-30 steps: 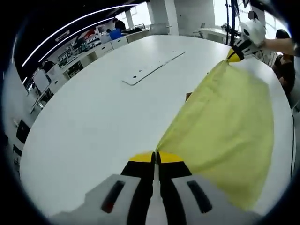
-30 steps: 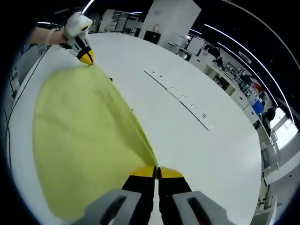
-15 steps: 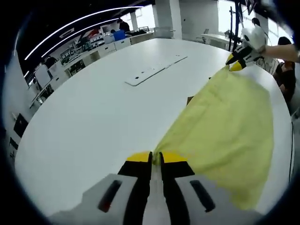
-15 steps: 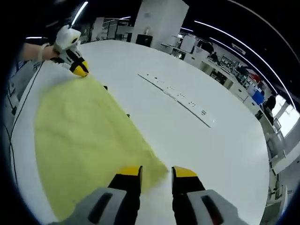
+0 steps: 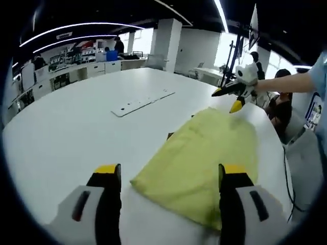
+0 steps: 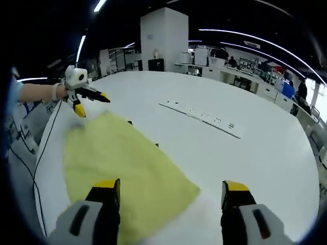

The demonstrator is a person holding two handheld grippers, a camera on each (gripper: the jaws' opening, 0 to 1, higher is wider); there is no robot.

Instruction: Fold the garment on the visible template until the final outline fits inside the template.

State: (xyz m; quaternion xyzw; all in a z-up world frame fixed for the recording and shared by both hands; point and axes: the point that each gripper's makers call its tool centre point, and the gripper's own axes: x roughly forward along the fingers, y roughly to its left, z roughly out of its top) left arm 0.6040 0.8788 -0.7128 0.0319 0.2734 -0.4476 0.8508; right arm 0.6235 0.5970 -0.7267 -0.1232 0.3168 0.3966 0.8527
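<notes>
Open-plan lab; workbenches (image 6: 265, 87), ceiling strip lights (image 5: 76, 28)

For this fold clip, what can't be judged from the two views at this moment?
- Template outline: the yellow garment covers it in both views; a dark bit shows at its edge, so fit cannot be judged.
- Garment's near edge: cut off behind the right hand-held gripper in the right gripper view.
- Holes in the flat strip on the white table: too small to read.
</notes>
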